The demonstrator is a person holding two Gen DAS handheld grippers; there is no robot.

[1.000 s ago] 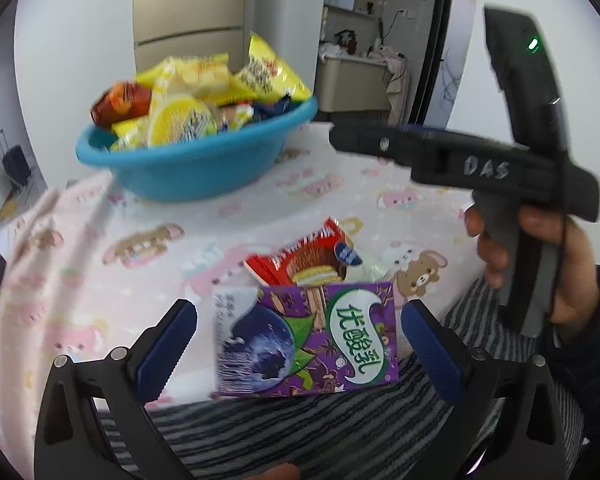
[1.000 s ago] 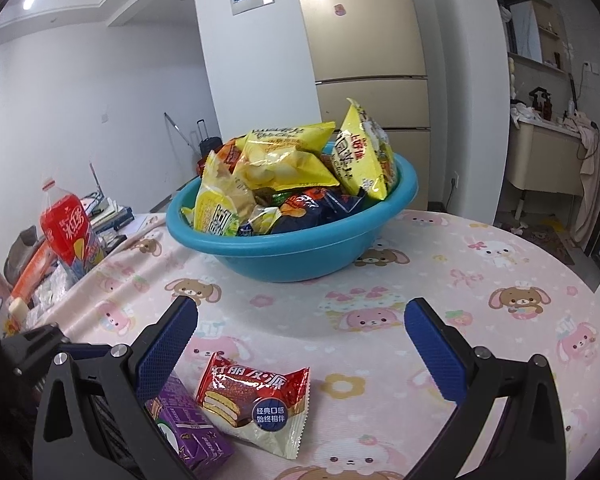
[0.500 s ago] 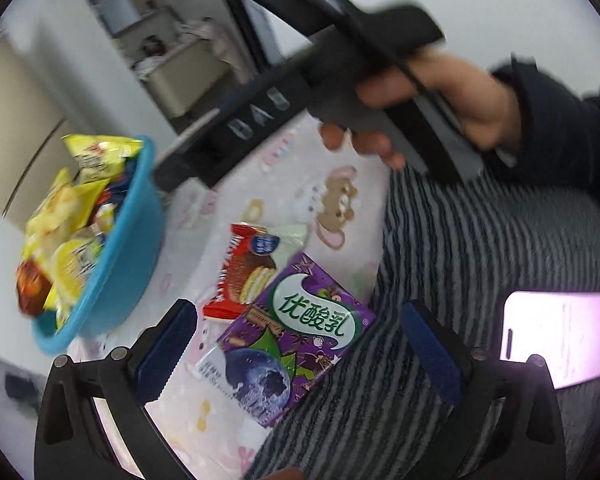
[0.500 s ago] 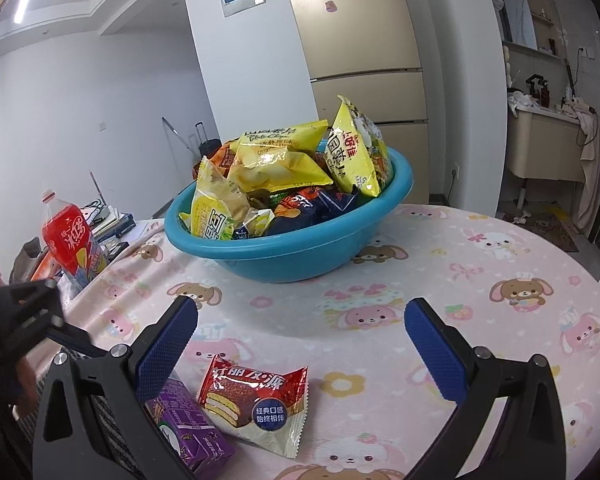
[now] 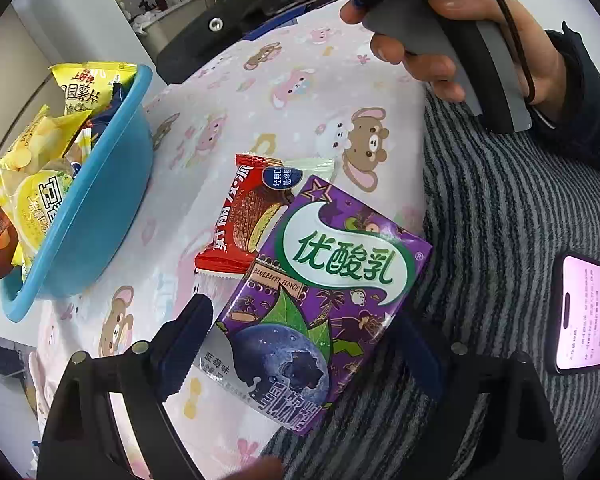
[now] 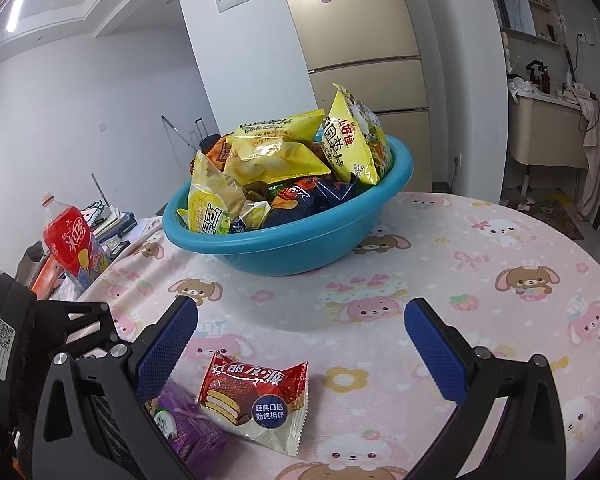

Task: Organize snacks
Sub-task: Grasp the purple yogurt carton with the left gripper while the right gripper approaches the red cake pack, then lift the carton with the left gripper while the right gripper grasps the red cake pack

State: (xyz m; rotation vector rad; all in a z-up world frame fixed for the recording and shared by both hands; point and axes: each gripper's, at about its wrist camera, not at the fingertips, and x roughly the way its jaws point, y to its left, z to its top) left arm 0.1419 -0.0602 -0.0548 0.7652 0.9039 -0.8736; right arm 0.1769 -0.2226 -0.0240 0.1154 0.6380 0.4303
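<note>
Purple is the colour to watch: the blueberry milk carton [image 5: 324,300] lies flat at the near edge of the surface [image 5: 300,80], one corner poking out over the person's striped lap, and the left tool [image 5: 312,336] is down around it, jaws just now closing in from wide, pads flanking the box but not visibly pressing yet. Risk one: the carton sits skewed between the pads, so a squeeze on its corners could twist it out and off the edge. Risk two: the red chocolate pie packet [image 5: 248,216] lies touching, partly tucked under, the carton's far corner (crinkly film, it drags easily), and a lift might sweep it along or pinch its seal. The right tool [image 6: 300,340] hovers with jaws wide apart and empty over the same packet, so the two tools could collide if both go in together. Over at the far left, the blue basin [image 6: 300,240] is already heaped; anything dropped on top may slide off.
</note>
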